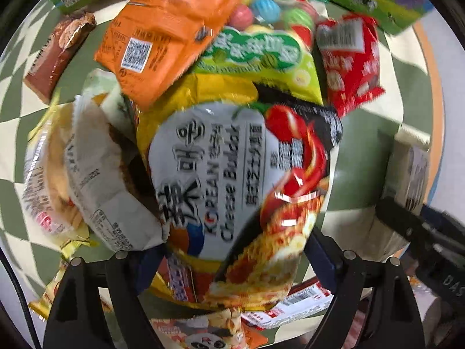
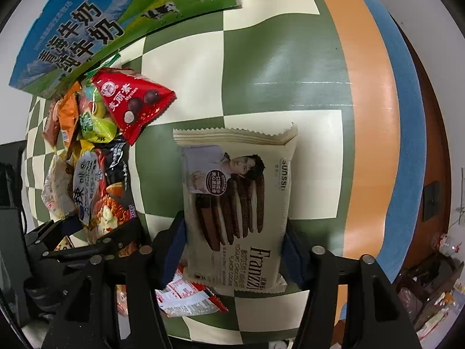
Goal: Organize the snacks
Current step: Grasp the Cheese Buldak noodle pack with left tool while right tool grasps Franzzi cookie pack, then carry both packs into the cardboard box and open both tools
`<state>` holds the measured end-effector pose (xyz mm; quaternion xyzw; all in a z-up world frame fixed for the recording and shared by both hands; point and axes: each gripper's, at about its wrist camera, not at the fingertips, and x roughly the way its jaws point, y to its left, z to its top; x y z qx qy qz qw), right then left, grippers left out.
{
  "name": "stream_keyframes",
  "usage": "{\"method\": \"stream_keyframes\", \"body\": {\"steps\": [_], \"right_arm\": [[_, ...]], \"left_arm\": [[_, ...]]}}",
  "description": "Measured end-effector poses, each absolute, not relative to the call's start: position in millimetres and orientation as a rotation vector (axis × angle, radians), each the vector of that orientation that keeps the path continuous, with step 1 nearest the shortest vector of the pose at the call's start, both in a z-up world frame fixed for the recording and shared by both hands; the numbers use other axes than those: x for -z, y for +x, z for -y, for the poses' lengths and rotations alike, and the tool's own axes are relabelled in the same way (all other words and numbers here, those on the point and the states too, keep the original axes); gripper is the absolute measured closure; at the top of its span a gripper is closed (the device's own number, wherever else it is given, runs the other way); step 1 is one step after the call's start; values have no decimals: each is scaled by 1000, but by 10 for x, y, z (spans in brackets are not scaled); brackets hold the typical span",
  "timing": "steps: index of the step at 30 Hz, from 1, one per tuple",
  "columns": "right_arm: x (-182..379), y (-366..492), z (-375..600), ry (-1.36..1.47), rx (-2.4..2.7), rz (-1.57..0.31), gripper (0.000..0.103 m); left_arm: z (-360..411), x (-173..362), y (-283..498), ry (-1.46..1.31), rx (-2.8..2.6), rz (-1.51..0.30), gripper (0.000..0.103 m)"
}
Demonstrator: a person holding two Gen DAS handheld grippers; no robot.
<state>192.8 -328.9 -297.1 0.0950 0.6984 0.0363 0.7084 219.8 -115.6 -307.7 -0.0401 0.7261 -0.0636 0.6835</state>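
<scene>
Tablecloth (image 2: 279, 58), green-and-cream checked, with orange and blue bands at its far edge; beyond that edge, to the right, a dim room with blurred clutter on a dark stand.

Milk carton box (image 2: 96, 23), blue and green with printed cows, lying flat at the upper left of the right wrist view, just behind the heap.

Snack heap (image 1: 180, 93): orange packet (image 1: 162, 43), candy bag (image 1: 261, 52) with coloured balls, red chocolate packet (image 2: 133, 101), brown bar (image 1: 58, 52), all overlapping or touching.

Cookie pack (image 2: 238, 203), cream, Franzzi sandwich biscuits. Lies apart from the heap, to its right, flat on the cloth. Long axis runs straight away from the right gripper (image 2: 235, 258). Fingers stand at either side of the near end, touching or almost touching; whether they grip it cannot be told. The right hand is much the nearer.

Noodle packet (image 1: 232, 180), Korean cheese flavour, top of the heap. Left gripper (image 1: 235, 250) straddles its near end, fingers spread to the packet's width; contact likely, clamping unclear.

Judgement: sorting is at an early stage, as most packets are unsorted.
</scene>
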Motion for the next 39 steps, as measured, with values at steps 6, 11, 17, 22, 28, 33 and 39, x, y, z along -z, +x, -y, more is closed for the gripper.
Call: {"method": "stream_keyframes", "body": {"steps": [6, 11, 17, 22, 28, 33, 39], "right_arm": [[3104, 1896, 3276, 245, 8, -1558, 35], [3114, 1811, 3183, 202, 68, -1516, 41], [3020, 1645, 3124, 198, 42, -1490, 42], [2718, 1620, 3182, 265, -41, -1432, 42], [2053, 1929, 3053, 258, -129, -1308, 42], [1390, 2465, 2944, 251, -199, -1201, 42], [1119, 3391, 2761, 207, -233, -1120, 42]], "left_arm": [[1007, 3117, 2427, -145, 168, -1558, 18], [1060, 2797, 2099, -98, 199, -1499, 18], [1031, 2405, 1919, -95, 226, -1466, 18], [929, 2016, 1980, -127, 239, -1404, 19], [956, 1244, 2377, -199, 290, -1299, 19], [746, 727, 2973, -254, 289, -1244, 19], [680, 631, 3922, -216, 214, -1218, 19]]}}
